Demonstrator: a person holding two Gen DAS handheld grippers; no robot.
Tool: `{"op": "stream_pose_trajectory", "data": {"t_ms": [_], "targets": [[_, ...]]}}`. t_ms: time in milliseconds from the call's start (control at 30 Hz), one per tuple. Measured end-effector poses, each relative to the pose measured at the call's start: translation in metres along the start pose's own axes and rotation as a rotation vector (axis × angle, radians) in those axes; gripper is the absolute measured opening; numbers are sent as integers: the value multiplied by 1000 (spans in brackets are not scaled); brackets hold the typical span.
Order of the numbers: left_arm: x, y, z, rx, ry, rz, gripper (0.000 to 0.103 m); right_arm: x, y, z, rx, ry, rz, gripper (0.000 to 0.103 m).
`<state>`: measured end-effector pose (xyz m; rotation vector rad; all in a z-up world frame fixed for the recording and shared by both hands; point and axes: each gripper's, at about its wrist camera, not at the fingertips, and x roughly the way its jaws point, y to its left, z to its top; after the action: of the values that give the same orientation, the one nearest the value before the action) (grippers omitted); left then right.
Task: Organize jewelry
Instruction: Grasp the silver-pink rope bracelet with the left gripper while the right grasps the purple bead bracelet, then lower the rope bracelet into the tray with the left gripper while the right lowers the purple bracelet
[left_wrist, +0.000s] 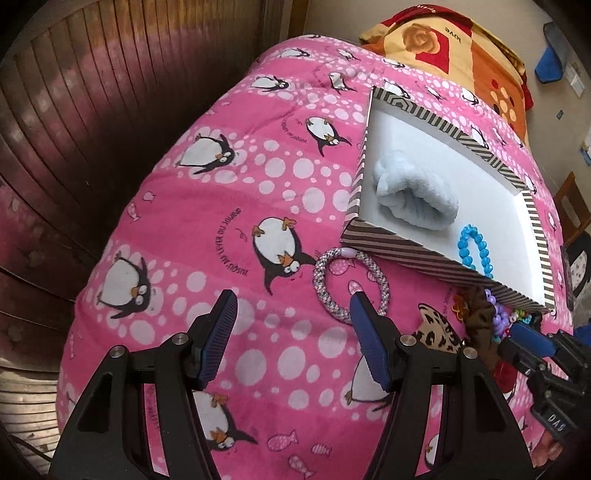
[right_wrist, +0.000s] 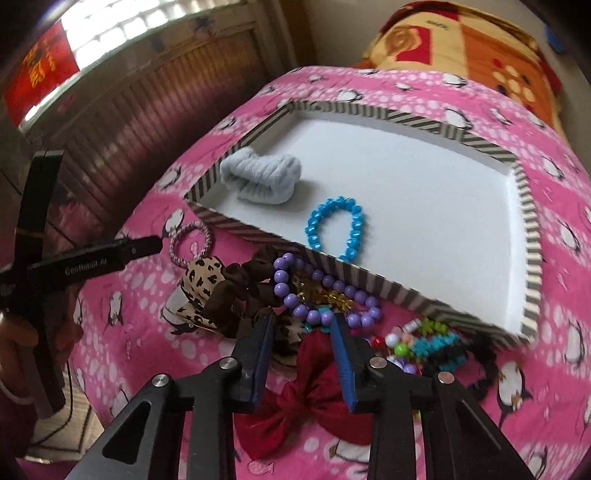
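A striped box (left_wrist: 391, 247) (right_wrist: 236, 221) with a white inside lies on the pink penguin blanket. In it are a pale blue scrunchie (left_wrist: 413, 199) (right_wrist: 262, 177) and a blue bead bracelet (left_wrist: 474, 251) (right_wrist: 334, 227). A silver braided hair ring (left_wrist: 351, 284) (right_wrist: 190, 242) lies just in front of the box. My left gripper (left_wrist: 293, 306) is open, its right fingertip over that ring. My right gripper (right_wrist: 303, 326) is open over a pile: purple bead necklace (right_wrist: 317, 295), brown scrunchie (right_wrist: 251, 291), leopard bow (right_wrist: 201, 284), red bow (right_wrist: 310, 387), mixed beads (right_wrist: 424, 341).
A wooden panelled wall (left_wrist: 74, 147) runs along the bed's left side. An orange and red folded blanket (left_wrist: 454, 48) lies beyond the box. The left gripper's black body (right_wrist: 92, 260) shows at the left of the right wrist view.
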<state>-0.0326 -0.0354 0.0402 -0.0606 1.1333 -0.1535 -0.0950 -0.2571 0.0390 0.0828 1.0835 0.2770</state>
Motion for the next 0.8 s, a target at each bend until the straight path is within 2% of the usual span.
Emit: {"op": "stream_pose_trajectory", "data": {"t_ms": [267,300,333,367,433,500,600,800], "targets": [[21,-4,8,-33,37,2,63,16,7,13,-122,34,11,30],[23,-5,8,-35,36,-7,63,18,6,14,-124,38,20,28],[25,-7,9,-34,41,-20,62,21,5,15,-124,41,34,18],[28,-9,10,-29,45,-23,59,22,4,16,-122,47,43,10],[29,-14,10,2,31,14,23,27,2,16,-110,68,63,9],[28,-14,10,7,28,3,12,26,0,16,-88,70,85,8],[24,-7,11,-16,35,-40,7,16,-7,15,-37,44,125,8],[-4,-8,11,11,-1,-85,7,-19,-20,14,79,-31,202,8]]}}
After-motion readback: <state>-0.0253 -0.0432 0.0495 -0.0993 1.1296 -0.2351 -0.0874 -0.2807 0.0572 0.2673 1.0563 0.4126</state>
